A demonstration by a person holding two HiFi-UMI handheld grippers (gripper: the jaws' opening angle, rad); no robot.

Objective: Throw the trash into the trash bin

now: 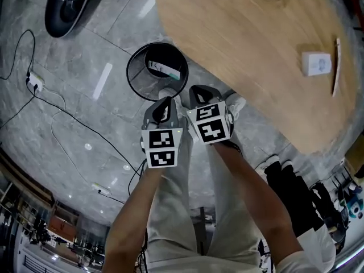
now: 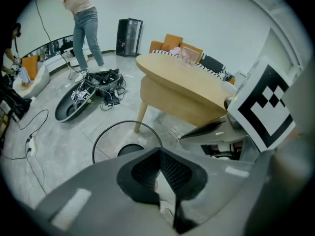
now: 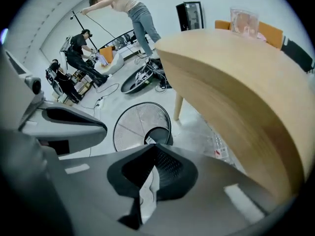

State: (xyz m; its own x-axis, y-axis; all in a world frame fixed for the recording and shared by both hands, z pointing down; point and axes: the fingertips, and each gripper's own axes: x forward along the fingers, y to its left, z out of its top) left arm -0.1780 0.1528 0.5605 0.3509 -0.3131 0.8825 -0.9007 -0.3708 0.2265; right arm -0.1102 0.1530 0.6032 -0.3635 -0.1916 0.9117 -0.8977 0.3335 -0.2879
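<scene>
Grey stone floor (image 1: 85,112): seen across the whole left side of the head view and crossed by a thin black cable (image 1: 69,118).

Wooden table (image 1: 256,50): oval top on pale legs, placed at the upper right, its edge close to the bin.

Light trousers (image 1: 170,209): the wearer's own legs, seen from above beneath the two forearms.

Black tray (image 1: 57,21): long and oval, laid on the floor at the upper left, well apart from the bin.

Black wire bin (image 1: 136,79): round, standing upright on the floor just beyond both grippers. It is also shown ahead of the jaws in the left gripper view (image 2: 98,141) and the right gripper view (image 3: 133,127).

Left gripper (image 1: 166,102): held side by side with the other, just short of the bin. In its own view (image 2: 160,151) the black pads are pressed together at the tips and nothing is gripped.

Right gripper (image 1: 196,91): held nearer the table. Its jaws (image 3: 155,146) are likewise closed tip to tip and empty.

White box (image 1: 316,63): small, set on the table near its right edge.

Thin stick (image 1: 336,67): laid just beside the box.

Trash (image 1: 165,69): a white and green wrapper, lying inside the bin.

Power strip (image 1: 34,82): white, set on the floor at the far left.
</scene>
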